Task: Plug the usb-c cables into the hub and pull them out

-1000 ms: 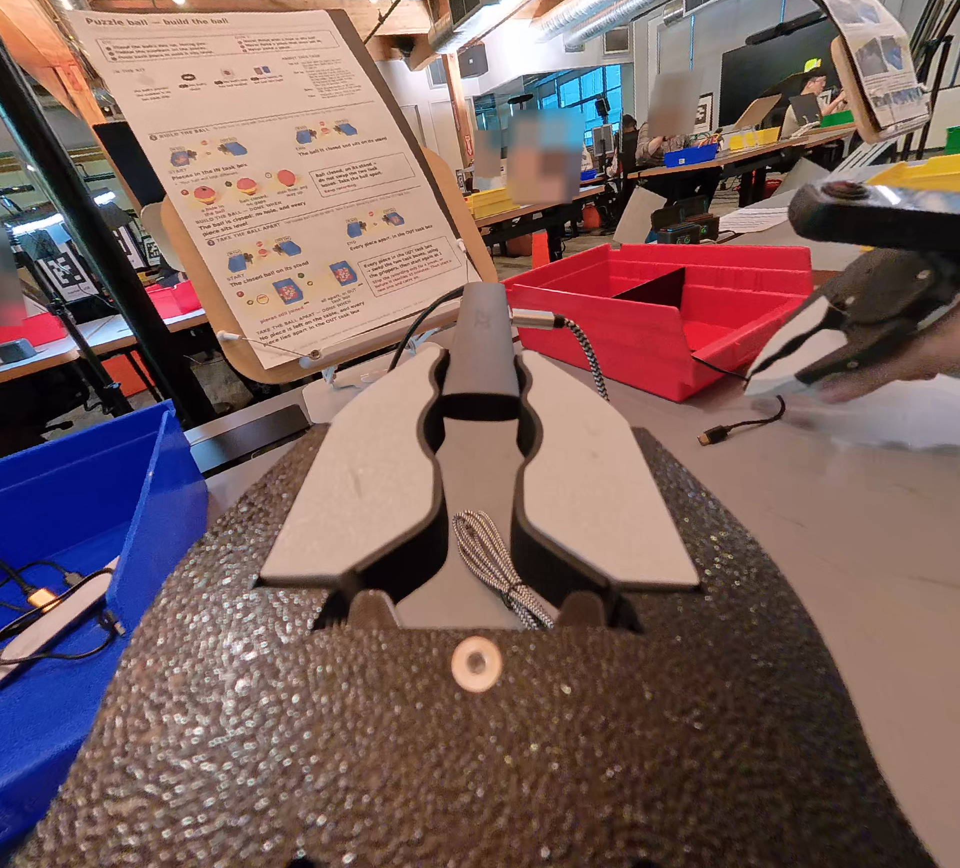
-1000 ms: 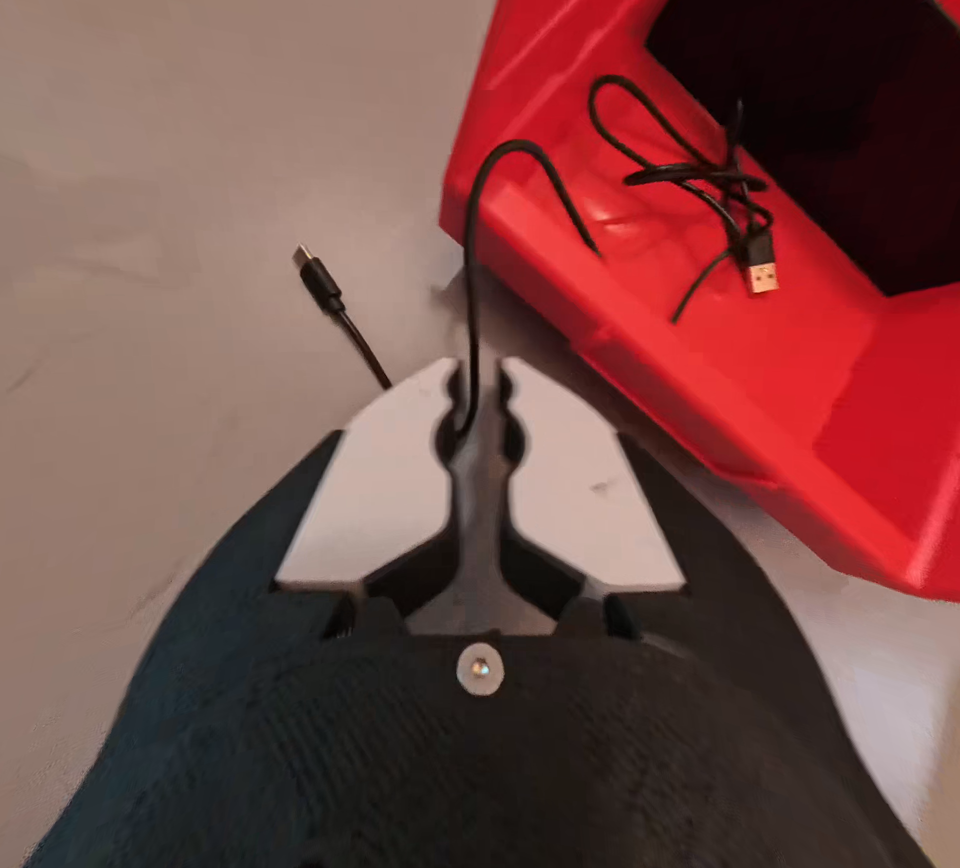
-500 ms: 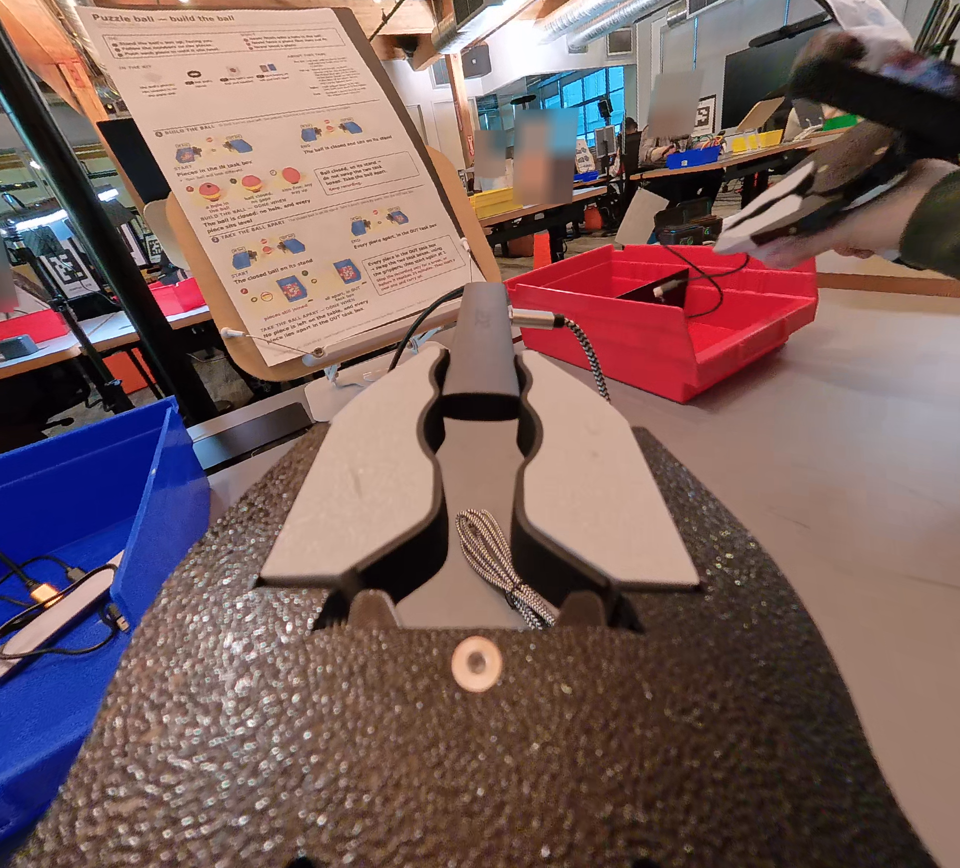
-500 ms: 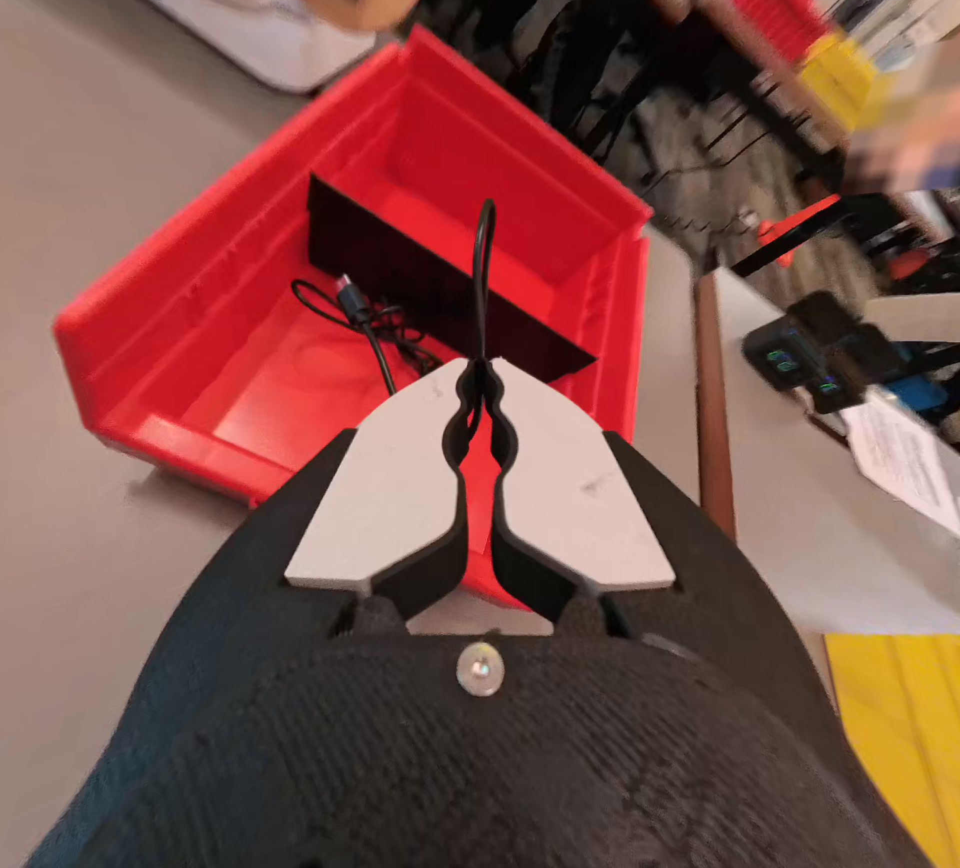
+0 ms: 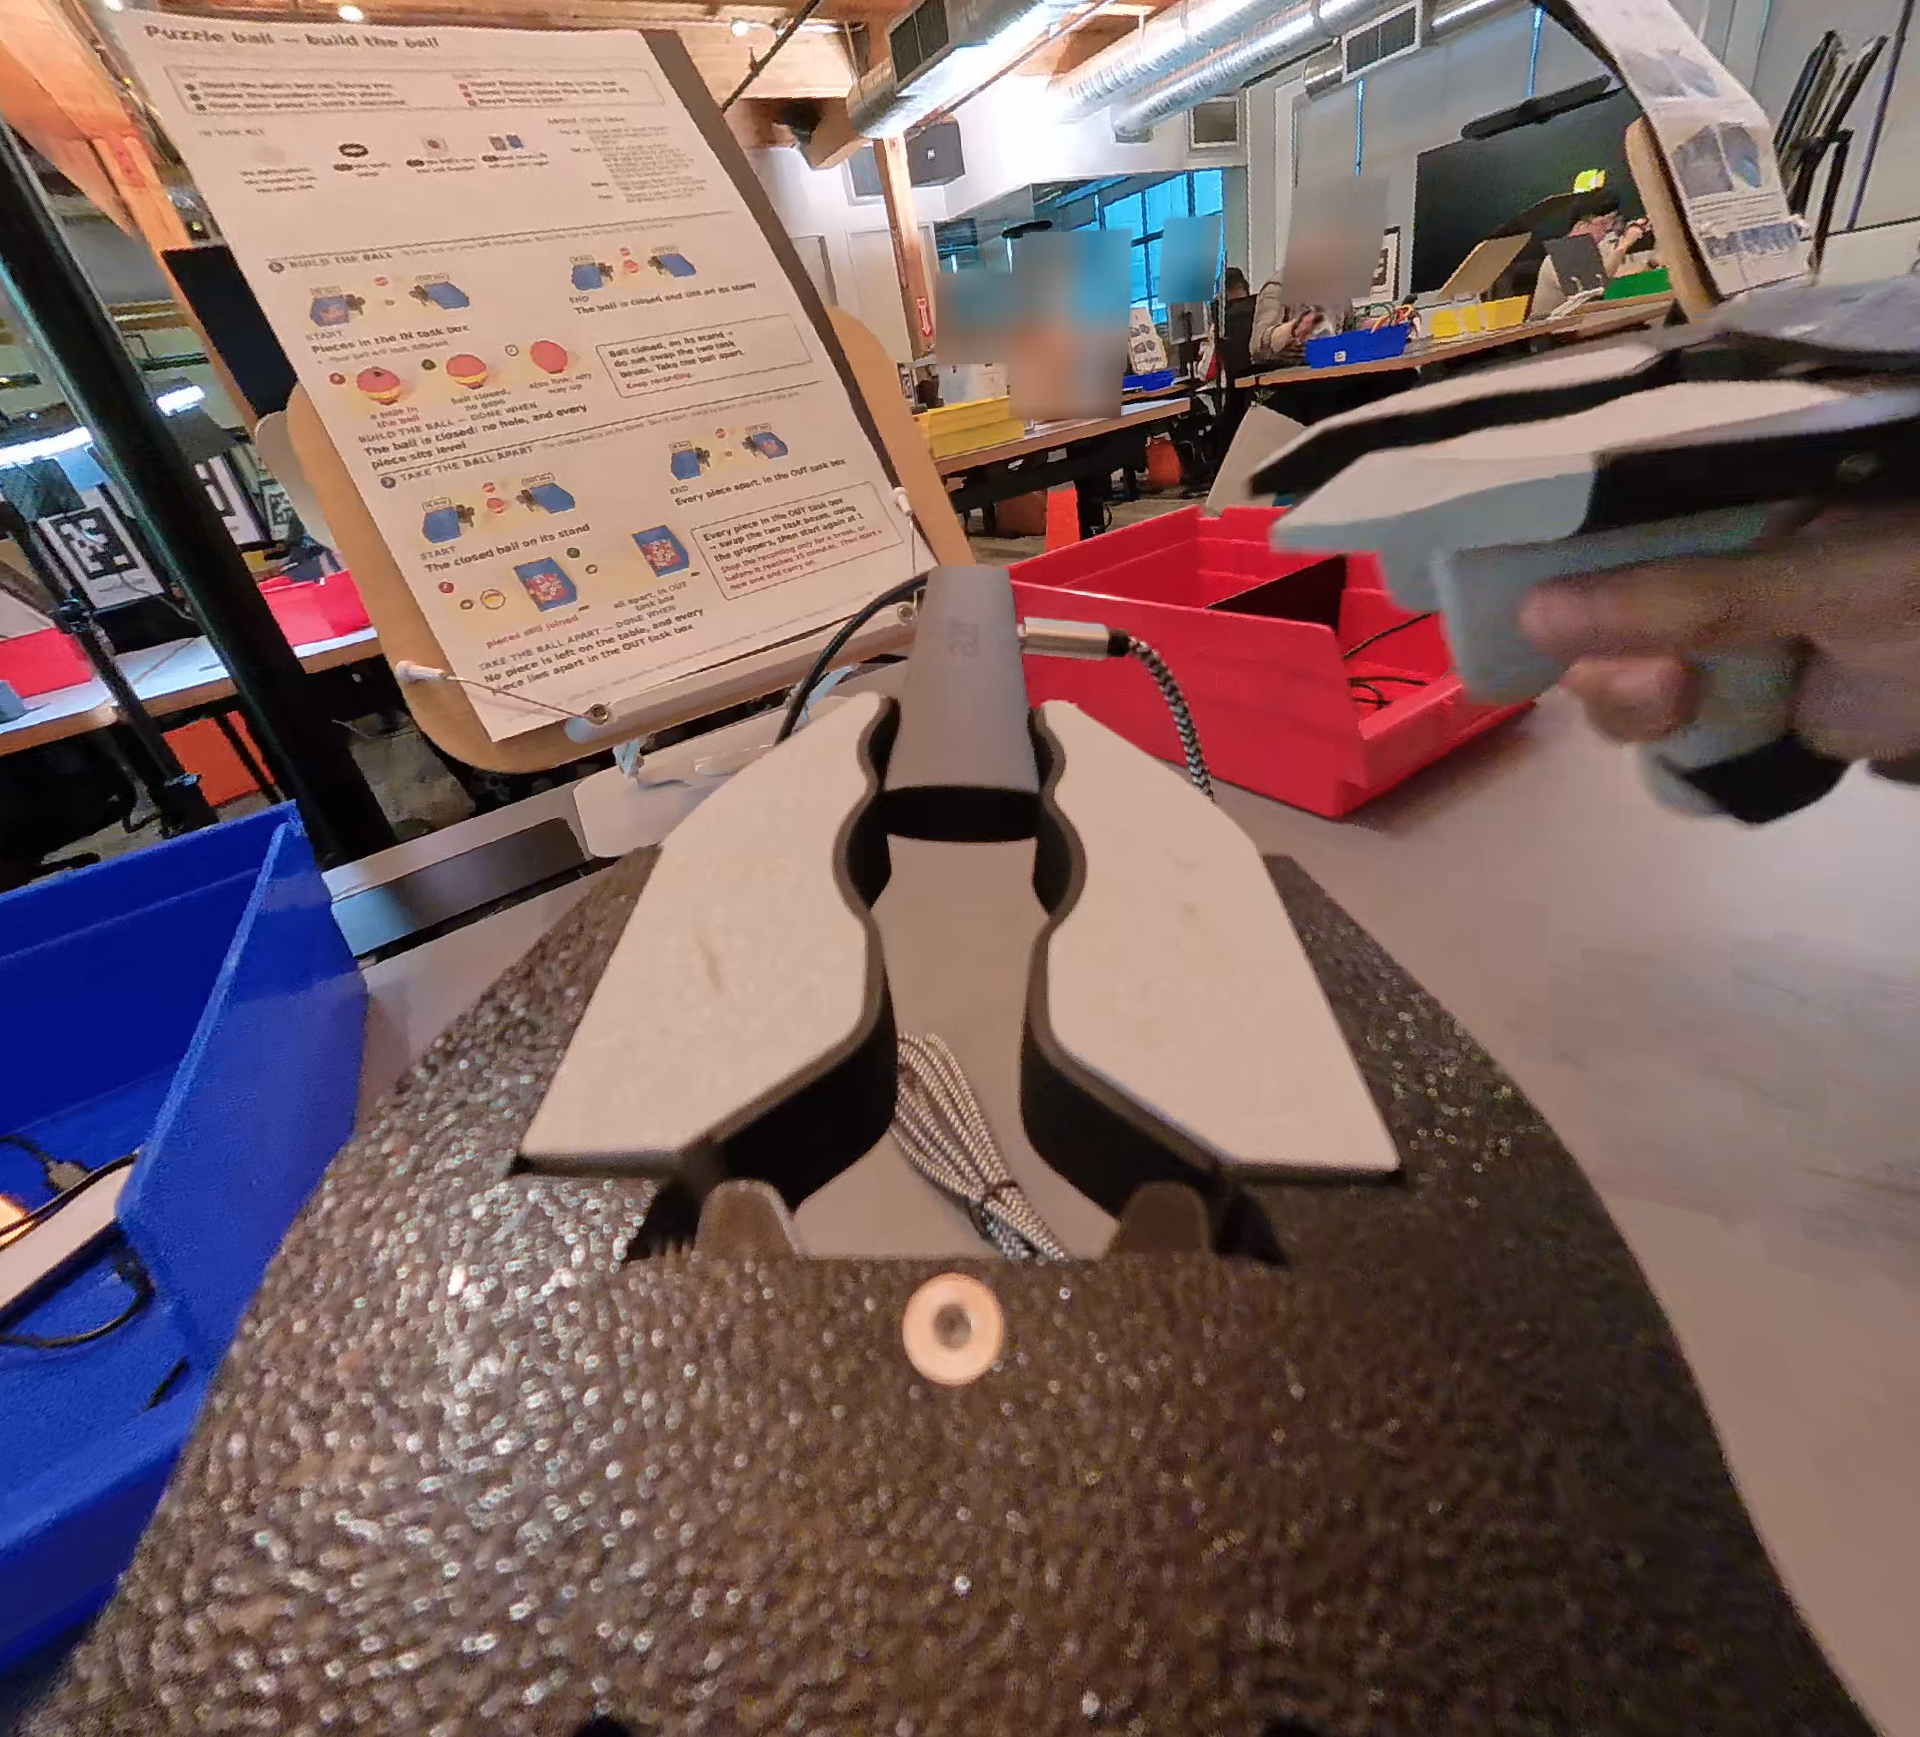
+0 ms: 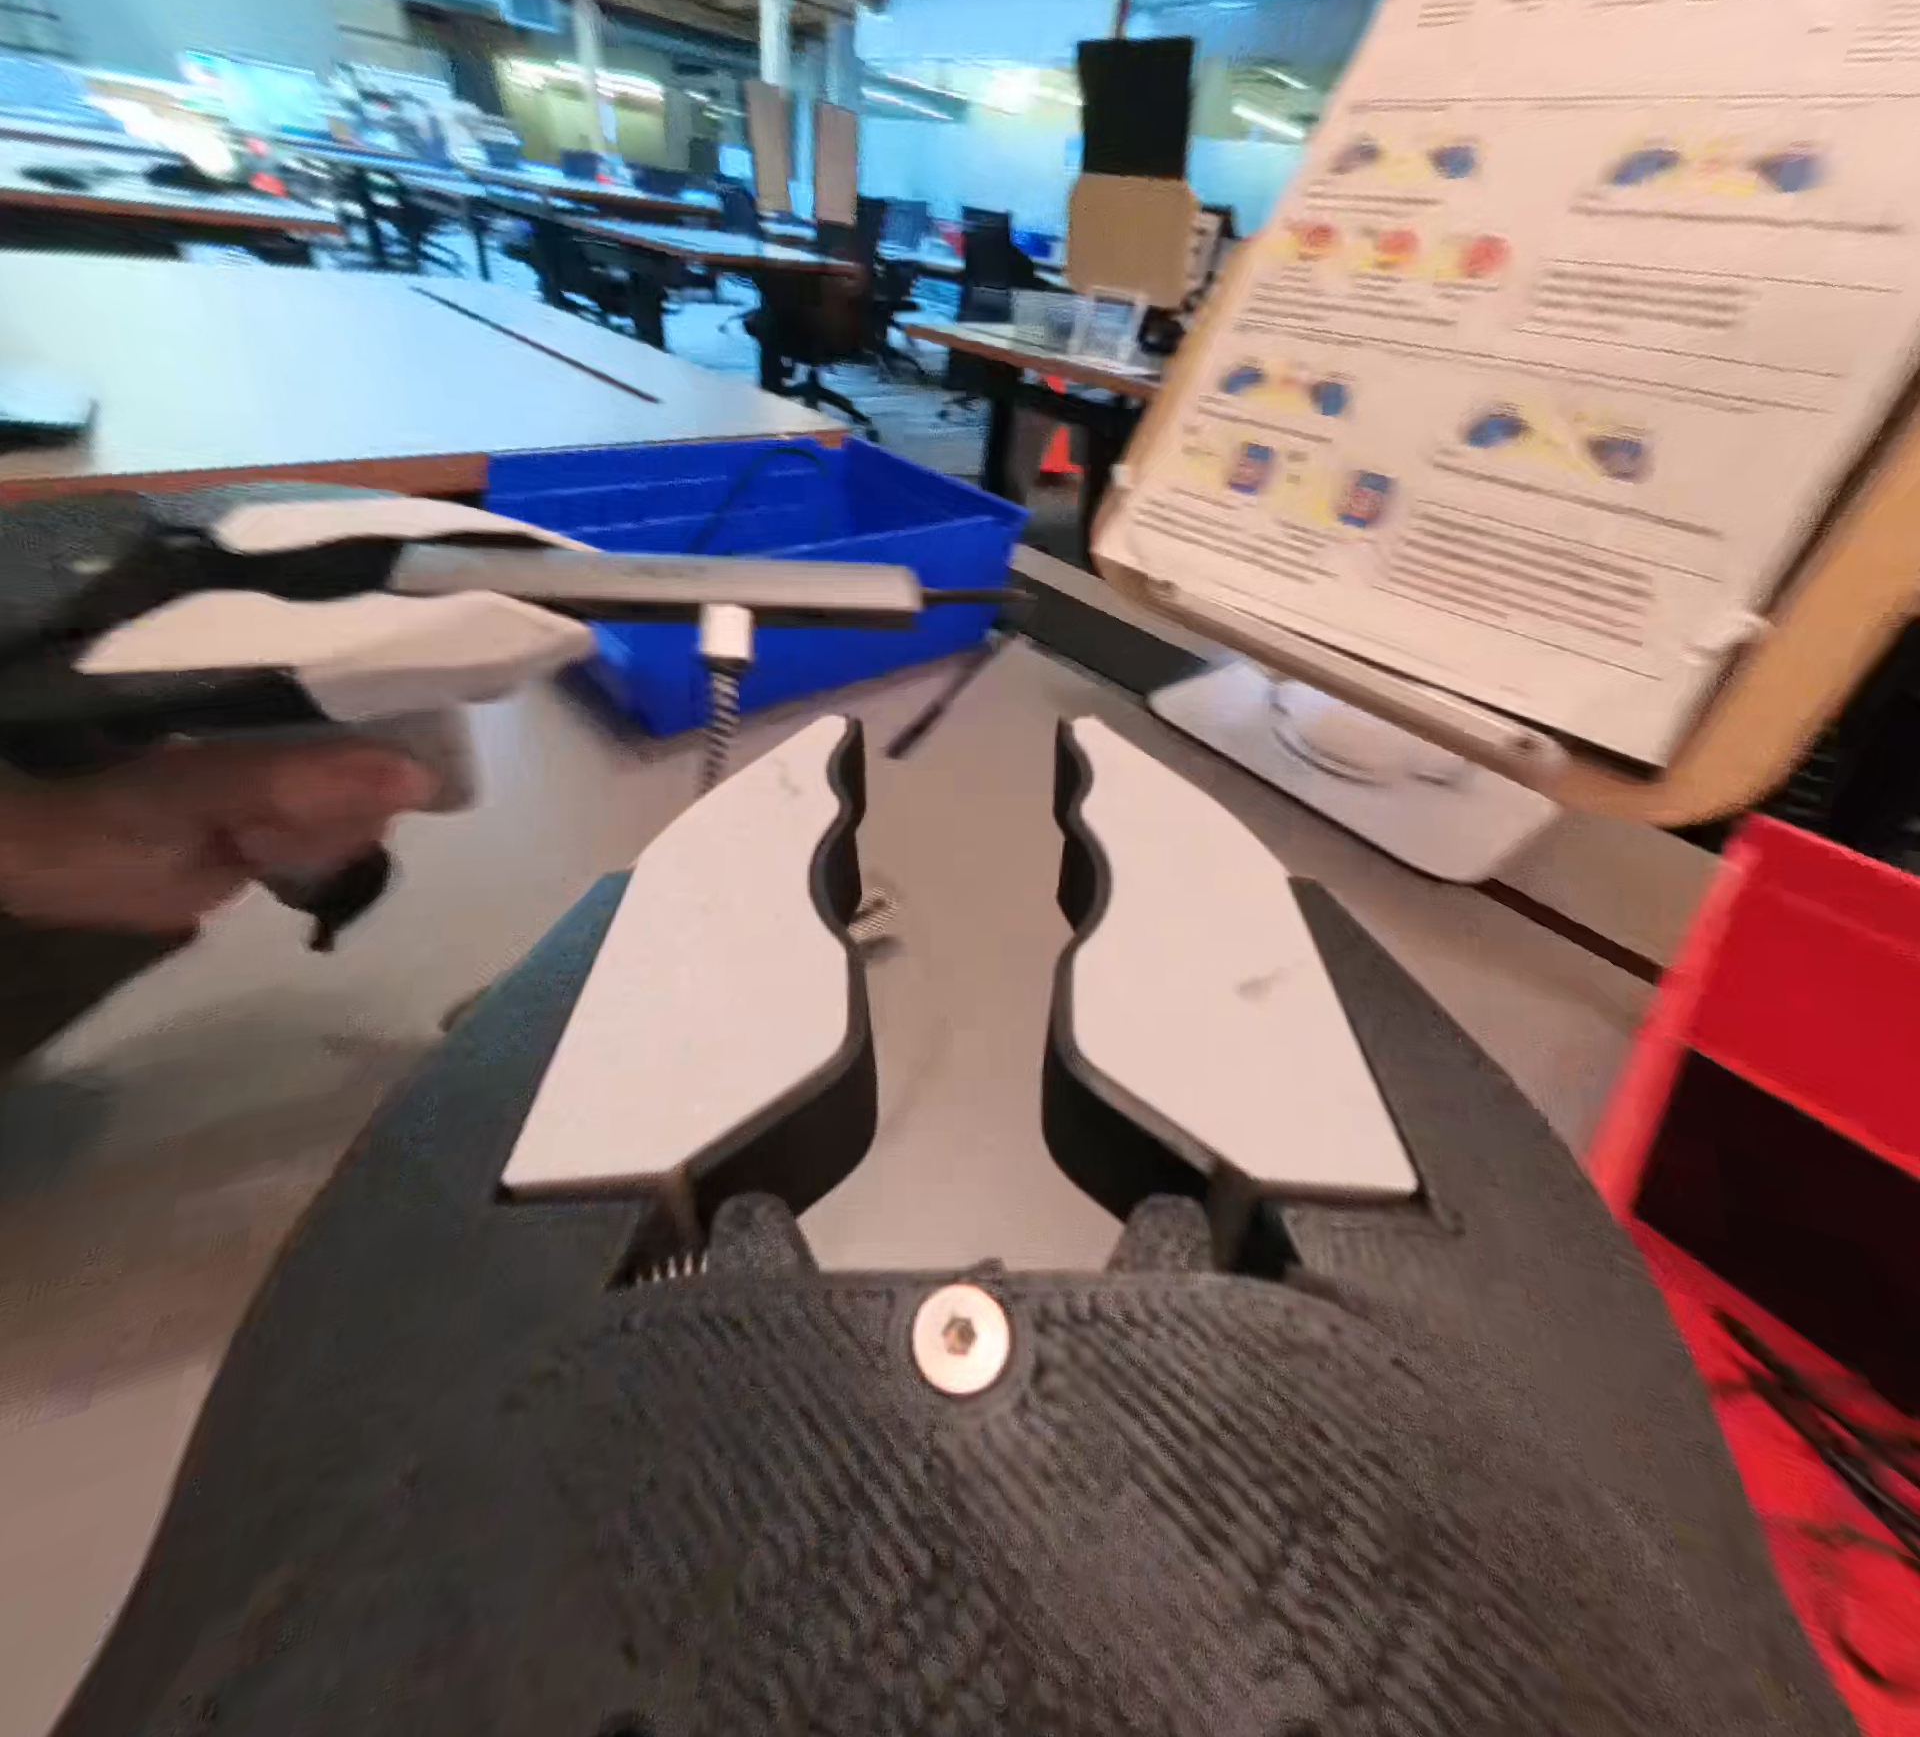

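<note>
My left gripper (image 5: 961, 721) is shut on the near end of the grey hub (image 5: 961, 648) and holds it above the table. A braided cable (image 5: 1174, 721) is plugged into the hub's right side by a silver plug (image 5: 1070, 643). A thin black cable (image 5: 831, 659) leaves the hub's left side. My right gripper (image 6: 956, 731) is open and empty, right of the hub (image 6: 665, 586) and pointing across its far end. It shows in the left wrist view (image 5: 1455, 482), held by a hand. A loose black cable (image 5: 1392, 638) lies in the red bin (image 5: 1247, 721).
A blue bin (image 5: 156, 1064) with cables stands at the left of the table, also in the right wrist view (image 6: 779, 524). A clipboard stand with an instruction sheet (image 5: 540, 378) rises behind the hub. The grey tabletop (image 5: 1662, 1012) lies between the bins.
My right gripper let go of the black cable in the red bin, opened, and swung left toward the hub. My left gripper with the hub has stayed still.
</note>
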Tool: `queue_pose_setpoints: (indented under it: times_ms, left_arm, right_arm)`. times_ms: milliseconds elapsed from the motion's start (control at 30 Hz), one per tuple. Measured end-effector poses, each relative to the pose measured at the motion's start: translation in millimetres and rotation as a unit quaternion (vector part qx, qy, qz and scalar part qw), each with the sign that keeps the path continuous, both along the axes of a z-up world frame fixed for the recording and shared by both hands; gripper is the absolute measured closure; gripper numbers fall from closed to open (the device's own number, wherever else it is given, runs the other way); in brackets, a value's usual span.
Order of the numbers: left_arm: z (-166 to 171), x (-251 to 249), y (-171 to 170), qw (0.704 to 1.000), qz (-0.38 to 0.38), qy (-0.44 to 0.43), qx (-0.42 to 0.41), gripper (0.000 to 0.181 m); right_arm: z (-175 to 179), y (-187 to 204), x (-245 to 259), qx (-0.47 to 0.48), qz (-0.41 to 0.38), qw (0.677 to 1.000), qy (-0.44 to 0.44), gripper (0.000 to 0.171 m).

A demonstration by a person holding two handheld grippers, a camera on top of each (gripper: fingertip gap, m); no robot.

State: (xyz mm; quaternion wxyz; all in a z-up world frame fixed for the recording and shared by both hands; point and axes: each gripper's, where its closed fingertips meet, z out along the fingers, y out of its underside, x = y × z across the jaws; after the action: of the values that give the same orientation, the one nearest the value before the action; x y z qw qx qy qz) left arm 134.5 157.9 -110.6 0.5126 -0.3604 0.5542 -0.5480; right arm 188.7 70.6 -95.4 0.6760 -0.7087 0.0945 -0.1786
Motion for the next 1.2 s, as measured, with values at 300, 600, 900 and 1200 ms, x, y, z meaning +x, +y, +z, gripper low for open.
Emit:
queue_pose_setpoints:
  times_ms: [300,600,900,1200]
  left_arm:
    - [10.8,-5.4,5.7,1.0,-0.004,-0.021,-0.016,0.158]
    - [10.6,-4.5,-9.3,0.999,-0.017,-0.026,-0.011,0.158]
    - [11.6,-5.4,-6.3,0.999,-0.018,-0.033,-0.026,0.158]
    - [9.7,-5.2,-9.3,0.999,-0.015,-0.038,-0.008,0.157]
  right_arm:
    - [-3.7,48.9,-30.4,0.031,0.075,0.997,0.012,0.151]
    - [-2.7,57.6,-36.7,0.045,0.061,0.997,-0.001,0.16]
    - [1.9,61.2,-37.4,0.073,0.026,0.996,-0.048,0.16]
    - [-1.9,57.2,-37.8,0.034,0.034,0.996,-0.075,0.16]
